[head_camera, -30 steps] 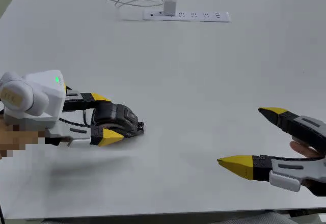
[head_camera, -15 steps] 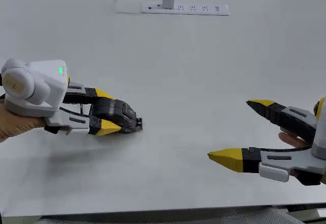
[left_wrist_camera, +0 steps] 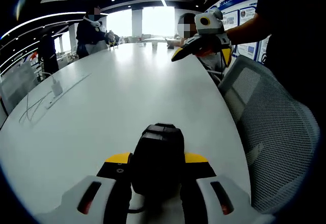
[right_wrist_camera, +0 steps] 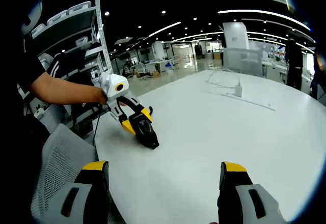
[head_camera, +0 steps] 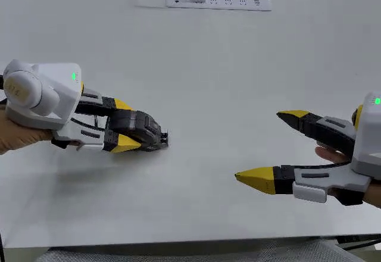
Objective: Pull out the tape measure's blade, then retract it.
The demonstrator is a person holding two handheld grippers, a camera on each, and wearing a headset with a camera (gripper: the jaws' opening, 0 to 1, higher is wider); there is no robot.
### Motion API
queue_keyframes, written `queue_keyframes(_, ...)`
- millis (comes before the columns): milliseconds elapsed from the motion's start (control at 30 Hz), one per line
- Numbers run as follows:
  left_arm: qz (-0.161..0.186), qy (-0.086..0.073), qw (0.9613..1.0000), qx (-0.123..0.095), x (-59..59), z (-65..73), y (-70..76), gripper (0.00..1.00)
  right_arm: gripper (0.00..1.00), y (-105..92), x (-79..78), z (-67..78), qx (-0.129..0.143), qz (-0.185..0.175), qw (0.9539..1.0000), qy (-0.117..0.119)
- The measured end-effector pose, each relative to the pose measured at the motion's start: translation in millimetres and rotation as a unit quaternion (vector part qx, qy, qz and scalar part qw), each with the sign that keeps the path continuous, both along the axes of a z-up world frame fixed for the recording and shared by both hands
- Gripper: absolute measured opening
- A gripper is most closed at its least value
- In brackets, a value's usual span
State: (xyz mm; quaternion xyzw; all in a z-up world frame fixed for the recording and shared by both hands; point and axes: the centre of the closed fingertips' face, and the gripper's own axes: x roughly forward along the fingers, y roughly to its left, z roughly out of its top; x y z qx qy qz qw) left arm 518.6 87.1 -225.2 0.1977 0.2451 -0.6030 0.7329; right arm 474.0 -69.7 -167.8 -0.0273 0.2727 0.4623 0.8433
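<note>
A black tape measure (head_camera: 140,130) lies on the white table at the left, with my left gripper (head_camera: 124,125) shut on its case. In the left gripper view the tape measure (left_wrist_camera: 158,157) sits between the yellow-tipped jaws, its front end pointing away. My right gripper (head_camera: 274,149) hovers open over the table at the right, well apart from the tape measure, with nothing between its fingers. The right gripper view shows the tape measure (right_wrist_camera: 148,134) ahead on the table, held by the left gripper (right_wrist_camera: 138,120). No blade is seen drawn out.
A white power strip (head_camera: 219,2) with a plugged charger and a looped cable lies at the table's far edge. The white table (head_camera: 220,83) stretches between the two grippers. A mesh chair (left_wrist_camera: 272,132) stands beside the table, and people stand at its far end.
My right gripper has moved left and a little up, toward the tape measure. The left gripper stays shut on the tape measure at about the same spot.
</note>
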Motion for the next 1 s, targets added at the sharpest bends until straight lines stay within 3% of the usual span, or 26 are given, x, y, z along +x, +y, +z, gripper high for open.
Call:
queue_keyframes(633,-0.01,-0.003,0.9999,0.004,0.6,-1.4,1.4,0.31,0.77,32.4,9.7,-16.1,-0.008,0.056,0.9984,0.004)
queue_keyframes(1000,-0.014,-0.002,0.9999,0.007,0.0,-2.2,1.4,0.31,0.67,54.1,14.0,-30.4,-0.019,0.1,0.9948,-0.003)
